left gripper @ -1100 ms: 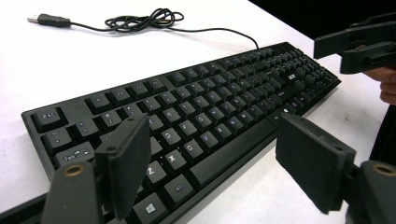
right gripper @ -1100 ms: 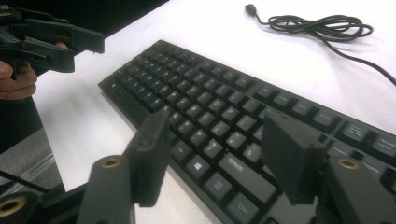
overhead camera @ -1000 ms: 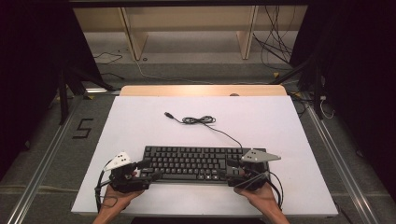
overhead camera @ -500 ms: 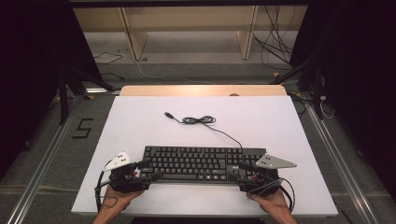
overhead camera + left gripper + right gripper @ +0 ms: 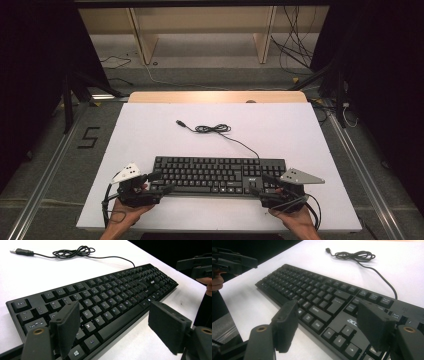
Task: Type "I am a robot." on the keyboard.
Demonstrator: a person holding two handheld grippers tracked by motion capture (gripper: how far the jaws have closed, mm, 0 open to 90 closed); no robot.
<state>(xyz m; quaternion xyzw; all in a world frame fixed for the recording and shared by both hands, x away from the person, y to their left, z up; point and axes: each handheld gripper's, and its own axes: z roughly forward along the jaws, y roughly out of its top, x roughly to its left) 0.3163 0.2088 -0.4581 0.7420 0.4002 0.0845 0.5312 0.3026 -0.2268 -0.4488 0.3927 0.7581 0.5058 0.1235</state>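
A black keyboard (image 5: pixel 215 175) lies near the front of the white table (image 5: pixel 300 130). Its cable runs back to a loose coil (image 5: pixel 212 129) and a USB plug (image 5: pixel 180 122). My left gripper (image 5: pixel 162 181) is open at the keyboard's left front corner. In the left gripper view (image 5: pixel 115 315), one jaw is over the corner keys (image 5: pixel 37 323) and the other is over bare table. My right gripper (image 5: pixel 258 184) is open at the right front corner. In the right gripper view (image 5: pixel 328 315), the arrow keys (image 5: pixel 342 336) lie between its jaws. Neither gripper holds anything.
A wooden strip (image 5: pixel 215 96) edges the table's far side, with shelf legs and floor cables (image 5: pixel 295 45) beyond. Metal rails (image 5: pixel 45 175) run along both sides. A "5" mark (image 5: pixel 89 137) is on the floor at left. Bare table surrounds the cable coil.
My right gripper has slid to the right and slightly back along the keyboard's right end. The left gripper and the keyboard have stayed in place.
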